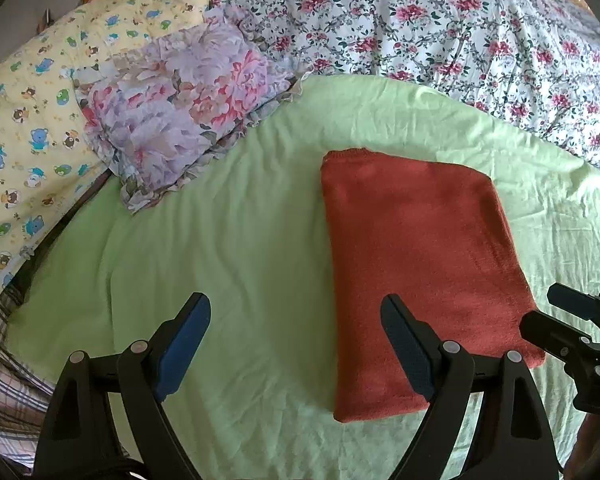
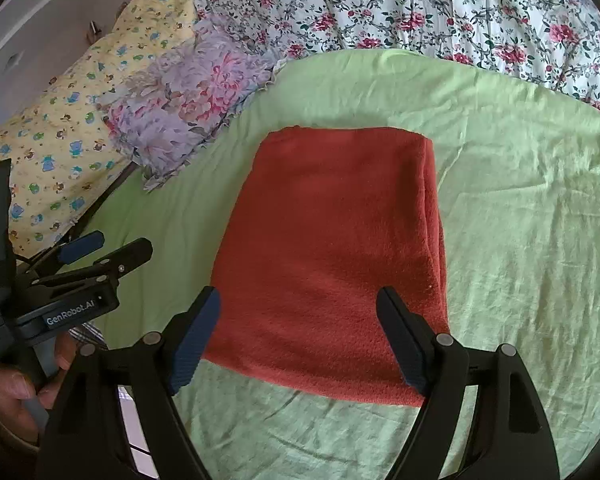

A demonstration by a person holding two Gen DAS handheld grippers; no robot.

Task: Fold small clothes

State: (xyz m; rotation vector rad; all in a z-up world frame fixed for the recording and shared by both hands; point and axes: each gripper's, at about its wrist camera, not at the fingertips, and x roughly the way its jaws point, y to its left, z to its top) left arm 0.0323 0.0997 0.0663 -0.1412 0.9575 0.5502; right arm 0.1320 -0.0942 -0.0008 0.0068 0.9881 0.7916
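Cloth (image 2: pixel 332 248) between right gripper's (image 2: pixel 300 336) jaws

Left gripper (image 1: pixel 296 344), right gripper (image 2: pixel 298 336) agape

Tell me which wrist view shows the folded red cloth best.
The right wrist view: the red cloth sits centred, its layered right edge visible, only near corners behind the open right gripper. In the left wrist view the cloth lies off-centre, partly behind a finger.
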